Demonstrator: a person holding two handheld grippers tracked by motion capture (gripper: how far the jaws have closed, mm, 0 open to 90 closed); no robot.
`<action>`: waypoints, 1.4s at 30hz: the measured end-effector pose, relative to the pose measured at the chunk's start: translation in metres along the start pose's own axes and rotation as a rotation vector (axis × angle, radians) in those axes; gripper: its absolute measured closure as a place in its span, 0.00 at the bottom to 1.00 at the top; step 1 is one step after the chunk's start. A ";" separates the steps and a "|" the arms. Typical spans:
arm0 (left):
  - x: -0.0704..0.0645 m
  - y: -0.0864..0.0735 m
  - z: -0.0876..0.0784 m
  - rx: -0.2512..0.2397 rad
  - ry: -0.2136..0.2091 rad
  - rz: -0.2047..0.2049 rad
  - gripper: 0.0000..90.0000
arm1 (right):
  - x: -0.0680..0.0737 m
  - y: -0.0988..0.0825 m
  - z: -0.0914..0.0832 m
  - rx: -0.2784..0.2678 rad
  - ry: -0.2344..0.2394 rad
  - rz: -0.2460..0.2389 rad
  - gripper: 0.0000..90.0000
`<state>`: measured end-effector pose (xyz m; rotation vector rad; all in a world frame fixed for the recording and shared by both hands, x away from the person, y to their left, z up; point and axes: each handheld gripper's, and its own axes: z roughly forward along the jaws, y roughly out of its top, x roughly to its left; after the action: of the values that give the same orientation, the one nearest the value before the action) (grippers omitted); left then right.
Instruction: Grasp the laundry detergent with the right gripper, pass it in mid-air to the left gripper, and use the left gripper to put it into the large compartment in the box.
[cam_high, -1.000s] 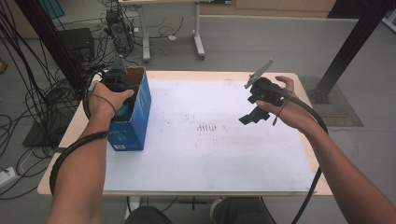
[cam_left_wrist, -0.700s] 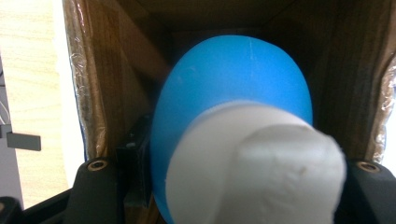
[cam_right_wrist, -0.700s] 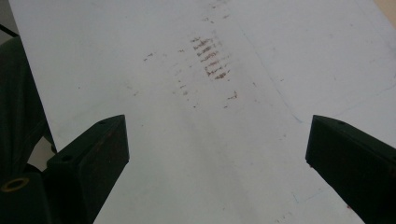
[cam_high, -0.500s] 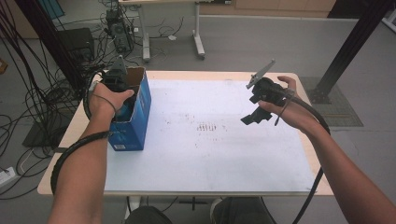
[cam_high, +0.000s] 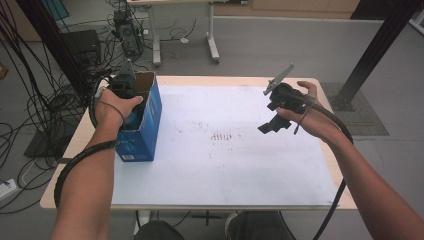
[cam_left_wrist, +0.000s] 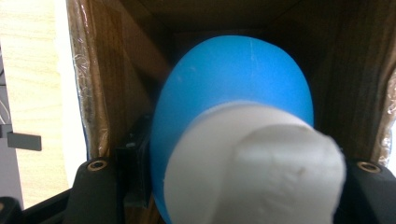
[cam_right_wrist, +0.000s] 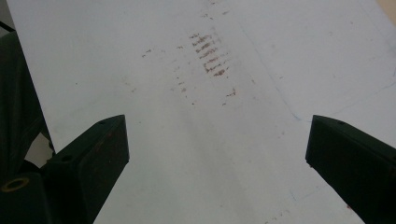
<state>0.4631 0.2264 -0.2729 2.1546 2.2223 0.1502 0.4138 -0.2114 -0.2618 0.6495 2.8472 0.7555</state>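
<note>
Evidently the placing step: the left gripper (cam_high: 131, 102), at nine o'clock, pinches a blue-and-white bottle (cam_left_wrist: 233, 121) inside the open blue carton (cam_high: 145, 131). Next, I judge, release and lift out. Farther, at two o'clock, the right gripper (cam_high: 274, 112) hangs spread wide above the white mat (cam_high: 225, 165).

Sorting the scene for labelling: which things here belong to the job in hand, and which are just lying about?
In the job:
left gripper, shut on the blue and white object
blue box, open-topped, gripper reaching inside

Lying about:
right gripper, open, holding nothing
white mat
cables on floor
</note>
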 end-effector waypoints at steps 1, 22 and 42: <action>0.000 0.000 0.000 -0.001 0.000 0.000 0.40 | 0.000 0.000 0.000 0.001 0.000 0.000 0.07; 0.001 0.000 0.000 -0.002 -0.001 0.002 0.40 | 0.001 0.002 0.000 0.006 -0.006 -0.005 0.07; 0.001 -0.001 0.001 -0.004 -0.001 0.001 0.40 | 0.002 0.003 0.002 0.013 -0.001 -0.012 0.07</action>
<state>0.4623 0.2278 -0.2735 2.1534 2.2183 0.1528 0.4137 -0.2070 -0.2617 0.6336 2.8546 0.7345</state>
